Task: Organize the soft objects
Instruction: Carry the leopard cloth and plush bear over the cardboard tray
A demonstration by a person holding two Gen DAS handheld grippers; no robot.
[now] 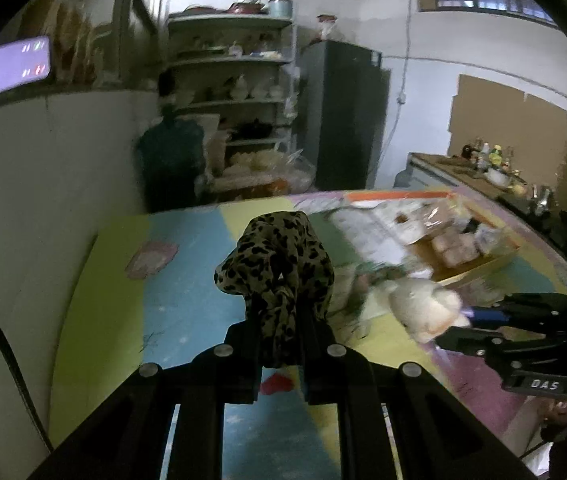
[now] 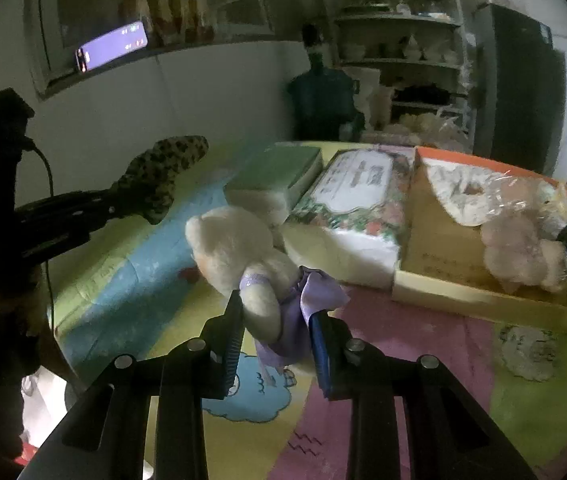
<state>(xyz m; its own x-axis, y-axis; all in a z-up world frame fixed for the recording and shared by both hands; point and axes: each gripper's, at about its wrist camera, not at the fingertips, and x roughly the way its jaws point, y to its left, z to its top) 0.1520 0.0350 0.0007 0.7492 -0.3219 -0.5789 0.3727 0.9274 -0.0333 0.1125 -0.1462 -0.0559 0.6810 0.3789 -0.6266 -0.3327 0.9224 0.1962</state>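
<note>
My left gripper [image 1: 279, 332] is shut on a leopard-print cloth [image 1: 279, 260], which bunches up above the colourful mat [image 1: 187, 280]. From the right wrist view the same cloth [image 2: 159, 176] hangs off the left gripper [image 2: 115, 204] at the left. My right gripper [image 2: 275, 332] is shut on a cream plush toy [image 2: 235, 248] in a purple dress [image 2: 303, 300], lifted a little off the mat [image 2: 423, 360]. The left wrist view shows that toy [image 1: 423, 308] and the right gripper [image 1: 471, 322] at the right.
An open cardboard box [image 2: 443, 240] with another plush toy [image 2: 519, 256] and plastic bags stands at the right. A floral pack [image 2: 359, 196] and a green box [image 2: 279, 168] lie behind the toy. A person [image 2: 321, 96] stands by shelves [image 2: 399, 40] at the back.
</note>
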